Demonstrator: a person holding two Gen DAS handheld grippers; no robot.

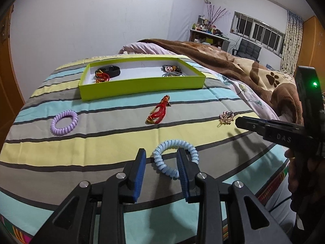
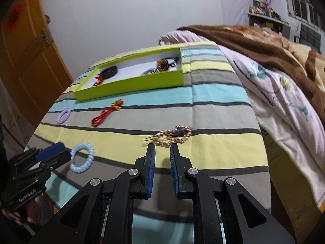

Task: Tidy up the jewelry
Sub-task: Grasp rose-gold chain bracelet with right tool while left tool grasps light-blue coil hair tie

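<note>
Striped bedspread (image 1: 113,134), green box (image 1: 142,87) behind, left claw (image 1: 161,158) open astride blue coil (image 1: 175,158), right claw (image 2: 163,152) narrowly open, empty.

Both wrist cameras looked down along their fingers, close over the striped bed (image 1: 101,134), the right one farther right; both views shared the green box (image 1: 142,85).

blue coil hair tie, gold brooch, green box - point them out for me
blue coil hair tie (image 1: 162,162), left wrist view, on its left coils.
gold brooch (image 2: 174,135), right wrist view, on its middle.
green box (image 1: 142,86), left wrist view, on its near outer wall.
</note>
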